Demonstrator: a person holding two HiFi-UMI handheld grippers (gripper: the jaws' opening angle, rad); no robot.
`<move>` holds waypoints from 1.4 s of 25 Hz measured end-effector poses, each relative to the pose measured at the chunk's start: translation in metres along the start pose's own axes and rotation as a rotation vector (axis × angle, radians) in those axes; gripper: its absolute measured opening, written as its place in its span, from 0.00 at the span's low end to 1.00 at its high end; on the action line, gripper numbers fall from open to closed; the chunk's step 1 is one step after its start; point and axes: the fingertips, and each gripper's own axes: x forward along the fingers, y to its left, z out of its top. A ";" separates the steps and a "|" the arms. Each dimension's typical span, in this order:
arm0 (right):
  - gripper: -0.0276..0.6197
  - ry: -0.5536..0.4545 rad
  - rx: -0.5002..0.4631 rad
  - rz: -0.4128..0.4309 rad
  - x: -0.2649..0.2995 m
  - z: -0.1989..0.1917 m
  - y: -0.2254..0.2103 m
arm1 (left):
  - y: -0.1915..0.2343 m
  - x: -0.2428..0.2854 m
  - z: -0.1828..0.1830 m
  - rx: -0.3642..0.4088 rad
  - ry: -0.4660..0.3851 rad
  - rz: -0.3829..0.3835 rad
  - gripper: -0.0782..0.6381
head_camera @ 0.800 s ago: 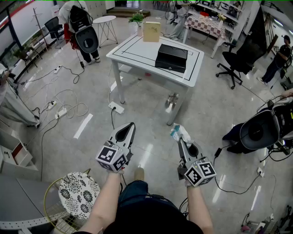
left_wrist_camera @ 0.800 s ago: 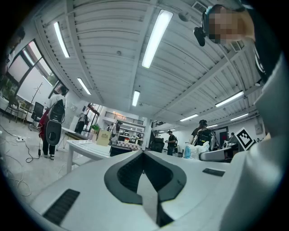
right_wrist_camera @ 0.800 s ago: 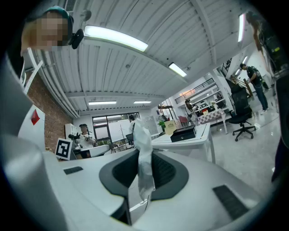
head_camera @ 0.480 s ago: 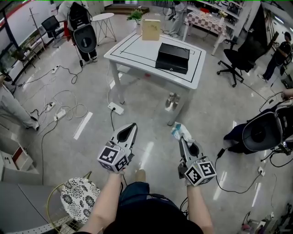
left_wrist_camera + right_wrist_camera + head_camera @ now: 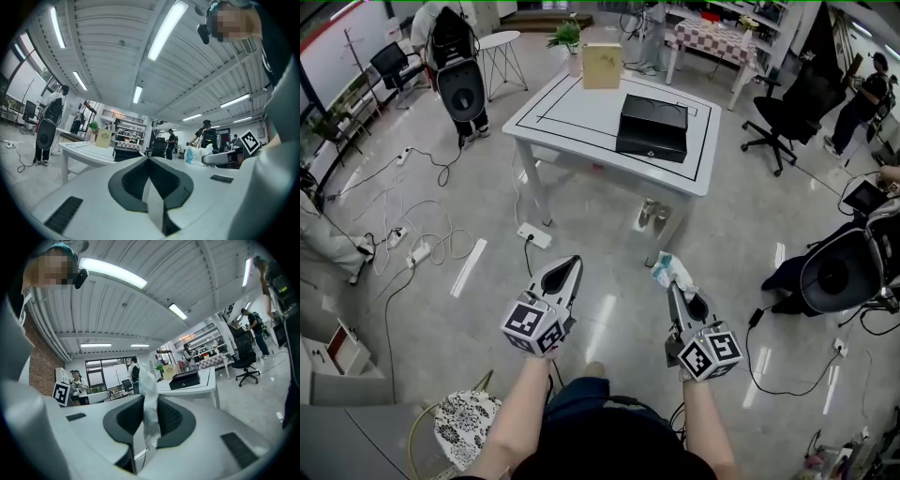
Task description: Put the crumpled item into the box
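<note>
The right gripper (image 5: 673,284) is clamped narrow on the crumpled item (image 5: 669,271), a whitish wad with a blue patch that bulges past the jaw tips. It is held level, well short of the table (image 5: 572,112), over open floor. The left gripper (image 5: 566,265), equally far from the table, has its jaws pressed together on nothing. The black box (image 5: 652,126) sits on the table's right half, and a tan carton (image 5: 602,66) stands at the table's far edge. The pinch seems to catch only a thin fold, so a jolt on the way to the table could let the light wad slip out and drop to the floor. The black box's top looks shut from here; if so, a release over it would leave the wad on the lid or rolling off the table. The carton could also be mistaken for the target.
</note>
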 end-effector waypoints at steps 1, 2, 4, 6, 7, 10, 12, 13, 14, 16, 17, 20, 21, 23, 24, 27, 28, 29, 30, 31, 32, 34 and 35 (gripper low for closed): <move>0.14 0.000 0.001 -0.003 0.006 0.000 -0.001 | 0.005 0.004 0.001 0.001 0.000 -0.004 0.11; 0.13 0.000 0.001 -0.006 0.011 0.001 -0.003 | 0.009 0.007 0.001 0.003 0.000 -0.008 0.11; 0.13 -0.003 0.005 -0.013 0.021 0.002 -0.006 | 0.016 0.013 0.003 0.008 0.002 -0.014 0.11; 0.13 -0.013 0.010 -0.020 0.030 0.005 -0.009 | 0.023 0.018 0.004 0.012 0.003 -0.017 0.11; 0.13 -0.020 0.012 -0.021 0.034 0.008 -0.010 | 0.026 0.021 0.005 0.014 0.004 -0.019 0.11; 0.13 -0.032 0.017 -0.019 0.045 0.013 -0.012 | 0.038 0.029 0.007 0.010 0.006 -0.016 0.11; 0.13 -0.031 0.019 -0.017 0.049 0.013 -0.013 | 0.041 0.033 0.006 0.003 0.010 -0.012 0.11; 0.13 -0.032 0.021 -0.018 0.050 0.014 -0.014 | 0.042 0.034 0.005 0.002 0.012 -0.012 0.11; 0.13 -0.035 0.025 -0.019 0.050 0.014 -0.016 | 0.042 0.035 0.004 0.002 0.014 -0.013 0.11; 0.13 -0.045 0.033 -0.020 0.053 0.017 -0.018 | 0.043 0.040 0.004 0.004 0.015 -0.018 0.11; 0.13 -0.047 0.034 -0.019 0.055 0.018 -0.019 | 0.044 0.042 0.004 0.005 0.015 -0.020 0.11; 0.13 -0.046 0.031 -0.015 0.061 0.019 -0.021 | 0.045 0.050 0.005 0.006 0.018 -0.026 0.11; 0.13 -0.045 0.030 -0.015 0.063 0.020 -0.021 | 0.046 0.052 0.006 0.007 0.018 -0.028 0.11; 0.13 -0.041 0.030 -0.017 0.069 0.023 -0.024 | 0.048 0.058 0.008 0.007 0.020 -0.031 0.11; 0.13 -0.039 0.031 -0.018 0.073 0.024 -0.027 | 0.050 0.060 0.008 0.006 0.022 -0.031 0.11; 0.13 -0.029 0.038 -0.021 0.085 0.028 -0.033 | 0.060 0.069 0.008 -0.002 0.030 -0.022 0.11; 0.14 -0.027 0.039 -0.021 0.090 0.030 -0.036 | 0.063 0.073 0.009 -0.005 0.032 -0.018 0.11; 0.14 -0.026 0.039 -0.021 0.096 0.033 -0.039 | 0.067 0.079 0.010 -0.007 0.033 -0.016 0.11; 0.14 -0.026 0.041 -0.021 0.102 0.036 -0.042 | 0.071 0.084 0.012 -0.009 0.032 -0.016 0.11; 0.13 -0.027 0.043 -0.021 0.109 0.039 -0.046 | 0.074 0.090 0.013 -0.010 0.032 -0.016 0.11; 0.14 -0.027 0.044 -0.020 0.114 0.041 -0.049 | 0.077 0.095 0.014 -0.010 0.033 -0.016 0.11; 0.14 -0.027 0.044 -0.018 0.124 0.045 -0.055 | 0.082 0.104 0.016 -0.012 0.031 -0.015 0.11; 0.14 -0.028 0.044 -0.017 0.129 0.047 -0.058 | 0.084 0.109 0.017 -0.014 0.030 -0.013 0.11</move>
